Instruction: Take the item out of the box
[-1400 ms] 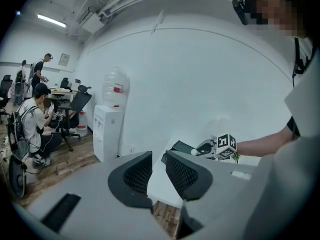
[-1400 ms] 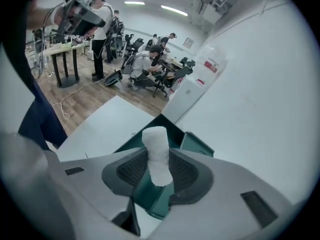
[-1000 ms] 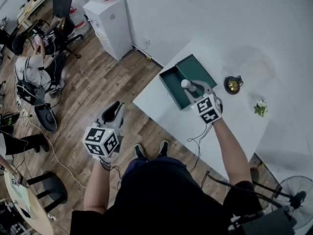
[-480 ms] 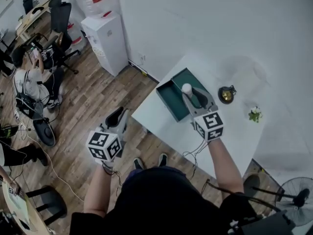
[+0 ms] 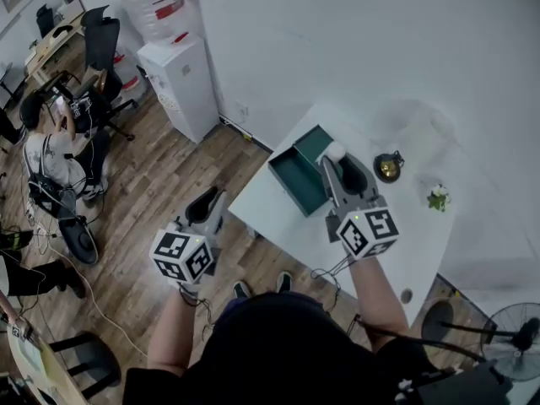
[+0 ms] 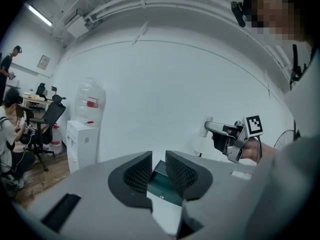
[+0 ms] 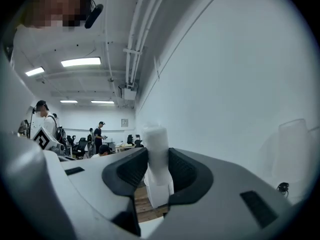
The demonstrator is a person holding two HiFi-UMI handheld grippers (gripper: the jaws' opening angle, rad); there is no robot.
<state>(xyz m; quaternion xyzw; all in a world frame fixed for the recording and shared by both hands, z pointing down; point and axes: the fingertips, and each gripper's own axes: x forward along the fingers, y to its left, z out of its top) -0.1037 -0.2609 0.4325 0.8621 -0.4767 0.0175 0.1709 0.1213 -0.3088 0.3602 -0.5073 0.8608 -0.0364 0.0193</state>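
right tool grips white item, above box

A white rectangular bench filled the centre right of the head view. An open green box lay at its upper left end, with a small round dark-and-gold ornament to the right of it and a green plant sprig further right. The right claw held a white cylindrical item over the box's right edge. The left claw hung at lower left, off the bench and over the wooden floor.
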